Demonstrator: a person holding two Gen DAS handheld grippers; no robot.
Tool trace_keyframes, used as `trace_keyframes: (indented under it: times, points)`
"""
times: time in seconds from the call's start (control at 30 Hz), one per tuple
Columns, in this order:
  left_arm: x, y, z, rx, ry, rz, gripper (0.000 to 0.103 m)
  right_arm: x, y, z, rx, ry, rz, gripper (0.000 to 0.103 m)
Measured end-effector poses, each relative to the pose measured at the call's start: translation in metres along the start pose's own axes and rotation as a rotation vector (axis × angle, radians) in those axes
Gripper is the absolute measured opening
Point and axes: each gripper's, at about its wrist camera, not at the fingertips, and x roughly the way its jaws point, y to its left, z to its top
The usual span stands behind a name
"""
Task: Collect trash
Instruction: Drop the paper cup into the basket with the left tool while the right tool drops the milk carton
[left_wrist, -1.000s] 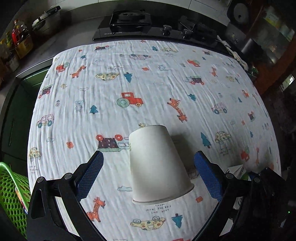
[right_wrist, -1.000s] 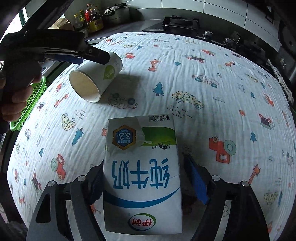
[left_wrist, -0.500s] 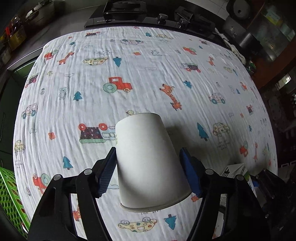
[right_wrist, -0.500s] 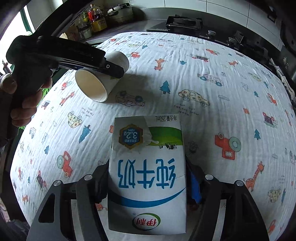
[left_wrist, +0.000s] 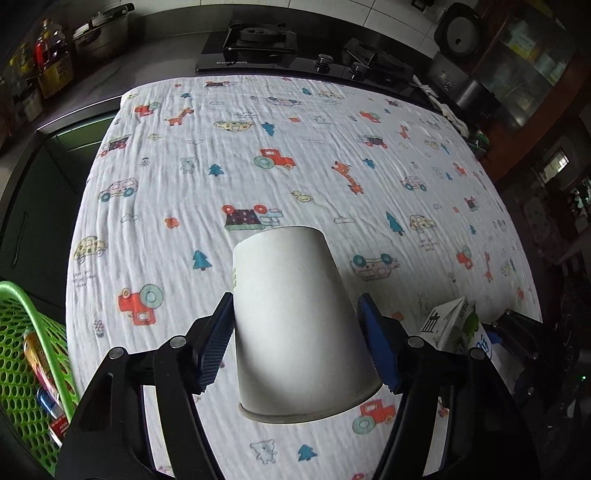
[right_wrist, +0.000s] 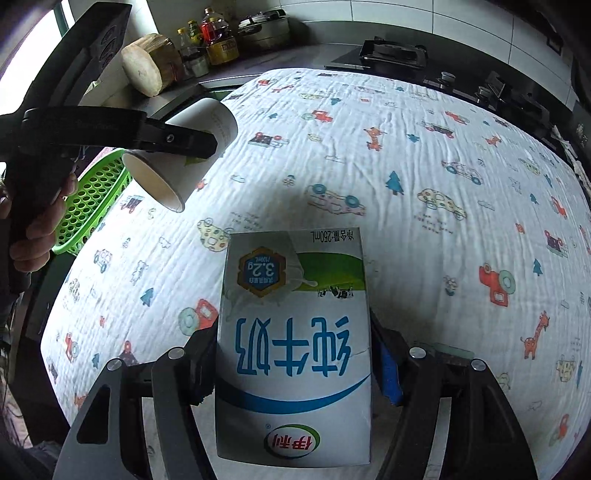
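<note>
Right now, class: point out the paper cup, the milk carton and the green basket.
paper cup (left_wrist: 295, 317), left wrist view, on its plain side wall.
milk carton (right_wrist: 295, 350), right wrist view, on its printed front face.
green basket (right_wrist: 92, 195), right wrist view, on its perforated wall.

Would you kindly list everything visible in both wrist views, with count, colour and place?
paper cup: one, white, gripped on its side above the cloth
milk carton: one, white, blue and green, gripped
basket: one, green, off the cloth's left edge, holding packets
tablecloth: one, white with cartoon prints, covering the table
gas stove: one, black, behind the cloth
wooden block: one, tan, on the counter
bottles: several, counter's back
left gripper: black, blue pads, shut on cup
right gripper: black, blue pads, shut on carton
</note>
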Motion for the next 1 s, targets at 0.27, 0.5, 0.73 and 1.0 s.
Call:
trace_keyframes:
  times: [0.27, 0.5, 0.73, 1.0]
  points:
    - [-0.06, 0.062, -0.039, -0.064, -0.079, 0.032, 0.065, -0.001, 0.059, 0.011, -0.063, -0.014, 0.047, 0.065]
    - [-0.108, 0.14, -0.076, -0.161, -0.135, 0.117, 0.065, 0.005, 0.119, 0.034, -0.135, -0.023, 0.095, 0.065]
    - [-0.133, 0.229, -0.103, -0.285, -0.157, 0.232, 0.065, 0.02, 0.175, 0.061, -0.186, -0.026, 0.147, 0.065]
    - [-0.12, 0.304, -0.127, -0.379, -0.116, 0.343, 0.065, 0.041, 0.227, 0.1, -0.212, -0.039, 0.196, 0.065]
